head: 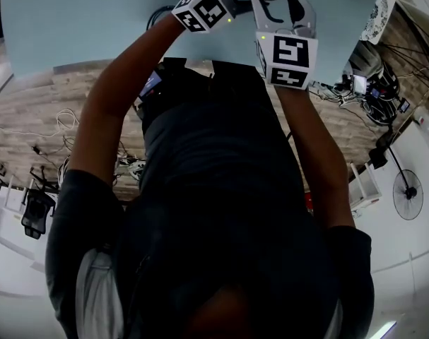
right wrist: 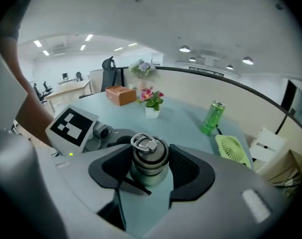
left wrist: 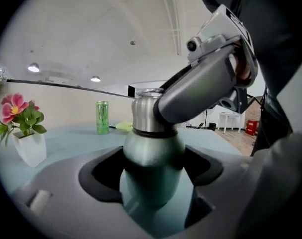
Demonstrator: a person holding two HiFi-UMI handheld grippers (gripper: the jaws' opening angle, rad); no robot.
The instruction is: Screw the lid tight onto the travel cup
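The travel cup [left wrist: 151, 163] has a grey-green body and a steel neck, and it stands upright on the pale table [head: 87, 20]. My left gripper [left wrist: 153, 171] is shut on the cup's body, one dark jaw on each side. The steel lid [right wrist: 149, 156], with a ring on its top, sits on the cup. My right gripper [right wrist: 149, 167] is shut around the lid and reaches in from above. In the left gripper view the right gripper [left wrist: 200, 91] covers the lid's right side. In the head view both grippers [head: 271, 6] meet at the top edge, and the cup is mostly hidden.
A green can [right wrist: 212, 117] and a green hand fan [right wrist: 232, 150] lie on the far part of the table. A potted pink flower [right wrist: 151, 103] and a brown box [right wrist: 121, 94] stand further back. Cables lie on the wooden floor [head: 30, 111] beside the table.
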